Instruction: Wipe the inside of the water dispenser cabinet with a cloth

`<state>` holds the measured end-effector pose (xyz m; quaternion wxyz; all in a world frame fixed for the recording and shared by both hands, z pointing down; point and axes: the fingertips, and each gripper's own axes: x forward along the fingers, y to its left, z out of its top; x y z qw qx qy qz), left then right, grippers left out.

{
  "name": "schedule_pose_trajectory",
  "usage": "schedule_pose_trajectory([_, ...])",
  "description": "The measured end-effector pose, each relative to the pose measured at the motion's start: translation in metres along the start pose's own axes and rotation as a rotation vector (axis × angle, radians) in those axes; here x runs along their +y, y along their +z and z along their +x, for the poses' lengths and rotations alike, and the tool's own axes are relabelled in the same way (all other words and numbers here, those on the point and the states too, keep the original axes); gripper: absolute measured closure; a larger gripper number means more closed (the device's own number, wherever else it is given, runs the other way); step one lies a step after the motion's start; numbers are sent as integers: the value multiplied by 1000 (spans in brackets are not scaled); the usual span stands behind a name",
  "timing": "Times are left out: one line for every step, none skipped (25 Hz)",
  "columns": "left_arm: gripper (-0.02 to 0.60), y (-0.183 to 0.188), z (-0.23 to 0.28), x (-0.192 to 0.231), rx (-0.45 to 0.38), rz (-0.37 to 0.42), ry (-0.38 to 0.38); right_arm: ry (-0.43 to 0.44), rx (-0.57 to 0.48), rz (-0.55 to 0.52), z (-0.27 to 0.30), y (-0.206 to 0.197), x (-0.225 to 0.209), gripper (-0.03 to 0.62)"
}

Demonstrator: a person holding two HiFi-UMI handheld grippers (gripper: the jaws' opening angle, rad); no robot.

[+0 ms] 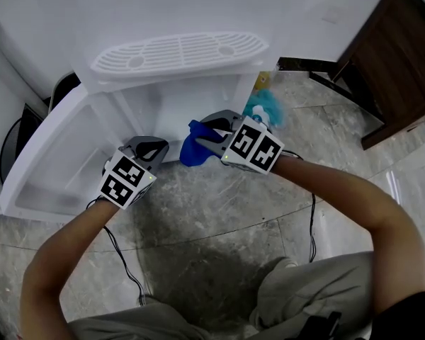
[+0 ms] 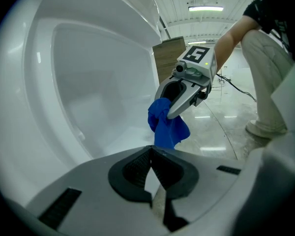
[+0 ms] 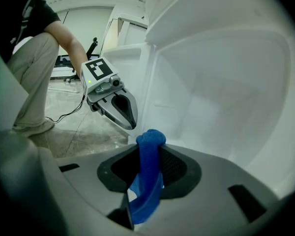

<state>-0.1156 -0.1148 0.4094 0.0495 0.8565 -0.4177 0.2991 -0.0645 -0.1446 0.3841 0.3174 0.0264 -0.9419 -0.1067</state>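
**Floor**. Grey stone, nearest. The person crouches on it with both forearms reaching forward.

**Left gripper**. Near left, pointing into the open cabinet. Its jaws are pressed together on nothing. Best kept beside the door and out of the wiping path, ready to steady the door if it swings.

**Right gripper**. Near right, pinching the cloth.

**Cloth**. Blue. A small bunched knob stands past the jaw tips and a tail hangs back beneath. It sits low at the cabinet mouth; whether it touches the white surface cannot be told. Handling note: little cloth leads, so tilt the gripper until the knob meets the surface before the hard tips do. Keep the pinch firm and press lightly. Sweep in overlapping strokes from the far wall toward the near edge, then work the corners.

**Cabinet**. White and smooth inside, with a floor, side walls and a far wall to cover.

**Door**. Swung open to the left.

**Drip tray**. Slotted, above the opening, farther off.
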Motion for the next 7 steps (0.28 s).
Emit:
schedule_pose_trajectory([574,0,-1,0,-4,3,0,3,0,-2,1,1,1,503])
schedule_pose_trajectory([574,1,-1,-1,-8,5,-1,5,0,-3,1,1,2,503])
schedule_pose_trajectory([574,1,-2,-1,-10,5,-2,6,0,-4,2,2,3,503])
schedule_pose_trajectory([574,2,-3,-1,-11,3,-3,5,0,-7,2,3,3,503])
schedule_pose_trajectory([574,2,-4,-1,-10,1,-4,2,0,-11,2,4,2,503])
schedule_pose_trajectory([574,2,-5,-1,-9,0,-4,0,0,-17,2,5,2,503])
schedule_pose_trajectory([574,2,-6,-1,-8,0,-4,-3,-1,-23,2,6,2,503])
